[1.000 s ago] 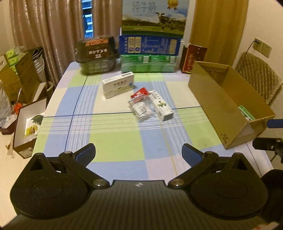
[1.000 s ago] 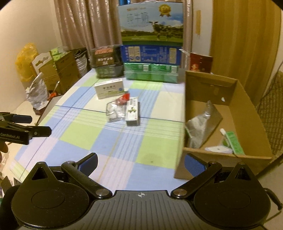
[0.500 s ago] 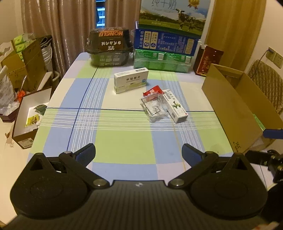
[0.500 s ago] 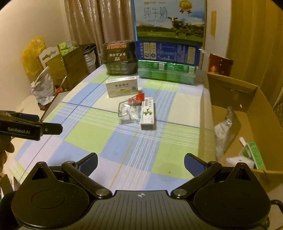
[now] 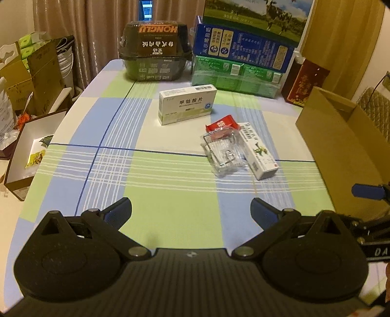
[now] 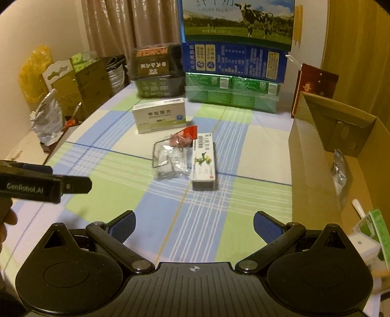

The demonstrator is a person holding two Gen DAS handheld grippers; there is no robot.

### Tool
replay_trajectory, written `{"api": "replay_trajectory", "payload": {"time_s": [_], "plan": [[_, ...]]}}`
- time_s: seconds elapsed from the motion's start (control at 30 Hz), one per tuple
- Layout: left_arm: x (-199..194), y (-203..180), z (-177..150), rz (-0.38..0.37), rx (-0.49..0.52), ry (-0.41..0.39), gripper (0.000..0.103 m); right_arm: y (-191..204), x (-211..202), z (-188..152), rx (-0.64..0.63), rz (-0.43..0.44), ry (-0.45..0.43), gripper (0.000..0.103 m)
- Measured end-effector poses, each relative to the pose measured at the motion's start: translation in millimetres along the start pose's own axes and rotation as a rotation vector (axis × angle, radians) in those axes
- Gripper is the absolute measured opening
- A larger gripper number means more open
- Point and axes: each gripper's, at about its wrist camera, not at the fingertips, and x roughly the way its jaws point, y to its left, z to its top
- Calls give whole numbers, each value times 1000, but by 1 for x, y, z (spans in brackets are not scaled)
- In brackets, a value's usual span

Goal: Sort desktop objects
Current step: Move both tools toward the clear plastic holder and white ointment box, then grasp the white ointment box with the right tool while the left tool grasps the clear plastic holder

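Left wrist view: left gripper hangs over the table, jaws spread wide and empty. Right gripper likewise gapes, holding nothing. Clear packet touches the slim box, pill box just behind it, carton to its right.

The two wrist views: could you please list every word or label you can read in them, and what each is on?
"PURE MILK": milk carton.
"HONGLU", upside down: dark food tub.
"GenRobot.AI": left gripper.
Medicine boxes, blue carton: Chinese print, too small to read reliably.
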Motion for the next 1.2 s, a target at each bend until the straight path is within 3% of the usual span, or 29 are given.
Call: {"api": "replay_trajectory", "payload": {"time_s": [0.13,0.3,0.63,0.7,1.2], "plan": [[23,5,4,5,0,1,102,-6,26,5,2,-21,-8,99],[51,10,10,13,-3,-10,102,-14,59,8,-12,-25,-2,84],[96,4,19,12,12,-39,102,-23,102,24,-46,5,-15,70],[100,4,18,9,13,-40,102,-25,110,27,-43,7,-9,64],[119,-3,21,-16,54,-37,101,-29,147,42,-64,38,23,42]]}}
